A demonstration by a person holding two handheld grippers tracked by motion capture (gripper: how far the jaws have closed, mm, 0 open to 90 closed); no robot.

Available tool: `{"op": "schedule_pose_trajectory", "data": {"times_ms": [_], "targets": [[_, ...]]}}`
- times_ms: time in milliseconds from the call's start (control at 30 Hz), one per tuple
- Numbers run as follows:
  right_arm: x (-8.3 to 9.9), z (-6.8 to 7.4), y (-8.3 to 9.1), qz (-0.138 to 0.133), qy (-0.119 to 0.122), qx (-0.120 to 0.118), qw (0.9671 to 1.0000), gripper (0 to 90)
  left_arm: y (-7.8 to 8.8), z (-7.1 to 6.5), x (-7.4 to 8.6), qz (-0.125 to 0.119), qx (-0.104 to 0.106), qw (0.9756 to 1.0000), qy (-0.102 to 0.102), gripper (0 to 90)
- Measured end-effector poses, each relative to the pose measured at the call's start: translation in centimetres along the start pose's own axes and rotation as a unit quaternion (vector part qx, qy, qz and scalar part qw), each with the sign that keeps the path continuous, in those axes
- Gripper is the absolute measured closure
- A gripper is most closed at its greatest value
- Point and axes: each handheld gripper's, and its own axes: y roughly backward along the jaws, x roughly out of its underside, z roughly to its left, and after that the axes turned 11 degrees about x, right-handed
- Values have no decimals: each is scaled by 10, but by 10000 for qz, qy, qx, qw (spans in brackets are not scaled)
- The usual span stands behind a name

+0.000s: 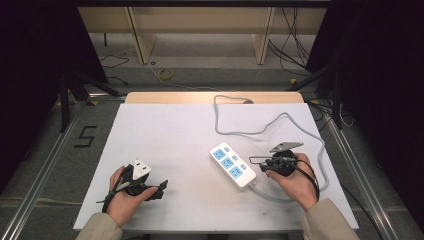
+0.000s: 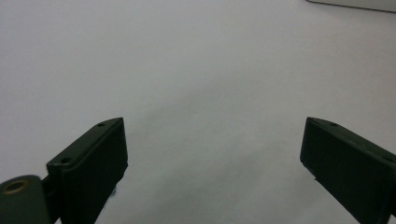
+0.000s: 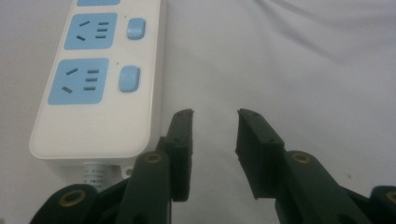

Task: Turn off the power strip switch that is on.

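Approach step judged: nothing gripped yet. Power strip (image 1: pixel 232 165) laid right of surface centre, cord run toward far edge. Right claw (image 3: pixel 214 135) held just beside strip's cord end, jaws narrowly parted, empty. Left claw (image 2: pixel 212 154) spread wide, empty, parked near front-left corner. Next: right claw to be aligned on strip.

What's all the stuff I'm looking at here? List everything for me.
Power strip: one, white with blue sockets and switches, right of the table's middle, beside the right gripper.
Cord: one, grey, looping from the strip to the far edge.
Table cover: one, white, over a wooden table.
Number marking: one, black, floor at left.
Left gripper: black, jaws open, near left.
Right gripper: black, jaws open, empty.
Hands: two, holding the grippers.
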Motion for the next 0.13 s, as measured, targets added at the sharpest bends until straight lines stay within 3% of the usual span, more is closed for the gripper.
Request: {"op": "schedule_pose_trajectory", "data": {"times_ms": [133], "targets": [[1, -1, 0, -15, -39, 5, 10000, 650, -1, 0, 0, 1, -1, 10000, 16, 71]]}}
